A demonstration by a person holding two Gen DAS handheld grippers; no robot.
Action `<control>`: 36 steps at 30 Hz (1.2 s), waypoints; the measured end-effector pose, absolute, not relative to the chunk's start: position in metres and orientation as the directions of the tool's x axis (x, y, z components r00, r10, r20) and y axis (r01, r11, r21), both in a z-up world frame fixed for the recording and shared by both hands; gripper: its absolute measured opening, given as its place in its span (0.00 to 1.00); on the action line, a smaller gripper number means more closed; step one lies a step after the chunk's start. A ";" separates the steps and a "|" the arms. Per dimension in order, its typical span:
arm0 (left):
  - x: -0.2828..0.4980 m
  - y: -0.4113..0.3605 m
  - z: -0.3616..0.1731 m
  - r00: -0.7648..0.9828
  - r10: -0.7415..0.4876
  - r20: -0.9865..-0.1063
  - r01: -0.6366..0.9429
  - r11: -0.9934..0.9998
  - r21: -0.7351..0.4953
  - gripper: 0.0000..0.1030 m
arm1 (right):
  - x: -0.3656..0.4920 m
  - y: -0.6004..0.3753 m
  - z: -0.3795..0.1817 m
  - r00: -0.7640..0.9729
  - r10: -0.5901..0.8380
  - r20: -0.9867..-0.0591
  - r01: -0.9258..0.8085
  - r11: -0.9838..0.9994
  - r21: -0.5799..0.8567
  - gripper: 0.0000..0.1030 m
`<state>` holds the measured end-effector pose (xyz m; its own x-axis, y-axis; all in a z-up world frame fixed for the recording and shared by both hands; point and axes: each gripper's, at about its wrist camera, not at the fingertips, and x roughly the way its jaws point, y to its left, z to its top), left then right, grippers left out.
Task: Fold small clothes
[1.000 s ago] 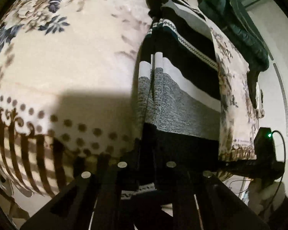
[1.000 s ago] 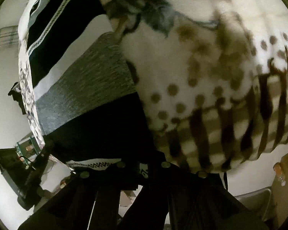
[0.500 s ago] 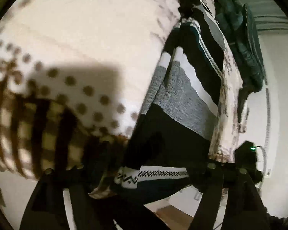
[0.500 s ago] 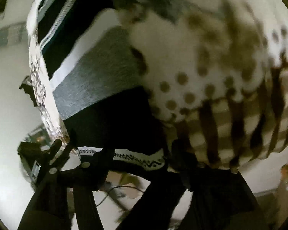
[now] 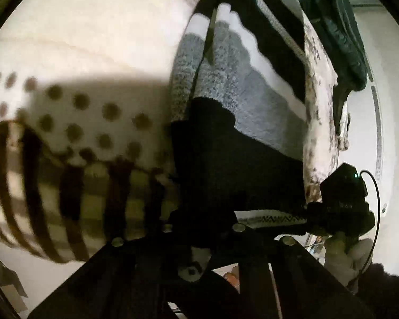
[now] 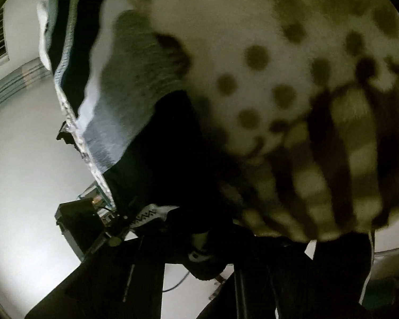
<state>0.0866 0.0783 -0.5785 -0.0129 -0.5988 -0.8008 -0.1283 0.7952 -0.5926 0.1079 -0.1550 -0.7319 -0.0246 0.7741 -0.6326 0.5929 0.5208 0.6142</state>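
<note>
Lying flat — striped black-grey-white sweater [image 5: 242, 111]

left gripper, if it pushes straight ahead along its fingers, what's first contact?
Most likely the striped sweater: its black hem band sits right at the left gripper fingertips, on the spotted blanket. It may already be touching; depth is unclear.
</note>
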 end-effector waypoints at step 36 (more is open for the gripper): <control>0.556 0.072 -0.530 0.354 -0.686 -0.636 -0.216 0.602 -0.769 0.63 | 0.656 -0.270 -0.660 0.222 0.762 -0.608 0.445 0.476 0.759 0.37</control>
<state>0.5555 0.0716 -0.5302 0.3535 -0.6856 -0.6363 -0.2157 0.6022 -0.7687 0.6562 -0.2696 -0.6599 0.2223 0.7621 -0.6081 0.4446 0.4759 0.7589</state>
